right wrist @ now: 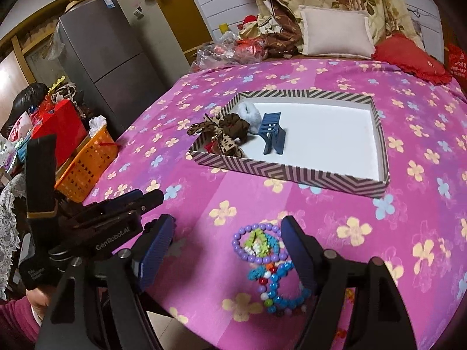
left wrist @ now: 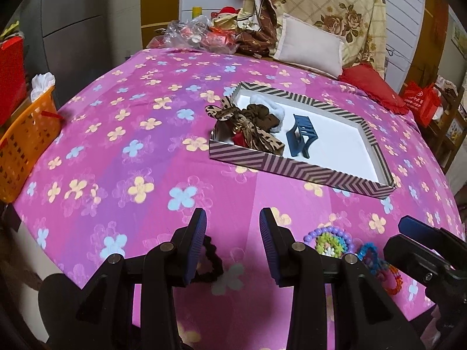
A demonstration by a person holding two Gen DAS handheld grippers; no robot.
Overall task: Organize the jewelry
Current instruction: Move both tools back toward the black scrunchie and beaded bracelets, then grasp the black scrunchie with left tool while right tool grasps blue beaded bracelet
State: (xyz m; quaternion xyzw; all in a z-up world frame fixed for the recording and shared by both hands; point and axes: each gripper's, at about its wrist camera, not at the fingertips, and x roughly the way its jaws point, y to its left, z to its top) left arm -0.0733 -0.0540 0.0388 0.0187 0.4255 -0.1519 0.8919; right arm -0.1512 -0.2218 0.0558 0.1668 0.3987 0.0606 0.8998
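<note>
- The floral bedspread [left wrist: 116, 145] is seen spread flat; the striped tray [left wrist: 294, 172] is set on it, beyond both grippers.
- In the tray's corner nearest the orange basket [left wrist: 26, 145], scrunchies and a leopard bow are already gathered, with a blue claw clip [left wrist: 300, 138] beside them toward the tray's middle.
- The beaded bracelets [right wrist: 268, 265] are left on the bedspread, short of the tray's near wall; their cluster is strung out from the tray toward the camera.
- The right gripper [right wrist: 227, 250] is held with jaws apart and empty; the bracelets lie between its fingers, nearer the right one, so this hand is judged better placed.
- The left gripper [left wrist: 233, 242] is also spread and empty; a black hair tie [left wrist: 210, 259] lies just behind its left finger.
</note>
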